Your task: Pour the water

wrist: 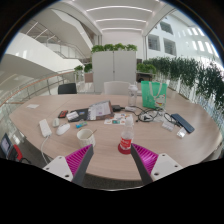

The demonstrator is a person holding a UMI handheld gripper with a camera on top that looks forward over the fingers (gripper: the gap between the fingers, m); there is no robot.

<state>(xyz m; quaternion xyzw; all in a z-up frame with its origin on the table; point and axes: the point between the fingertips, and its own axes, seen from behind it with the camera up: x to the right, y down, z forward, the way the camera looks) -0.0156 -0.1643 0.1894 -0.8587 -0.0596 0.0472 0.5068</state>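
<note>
Magenta-padded gripper fingers spread wide, holding nothing | small cup with red base stands on round wooden table just ahead, between fingertips | clear bottle upright just beyond cup, contents unclear | green containers far right.

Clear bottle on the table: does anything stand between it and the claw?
Nothing visible does. The clear bottle stands on the round table just ahead of the open claw, with only bare tabletop between them. The white cup stands beside that path, not in it.
</note>
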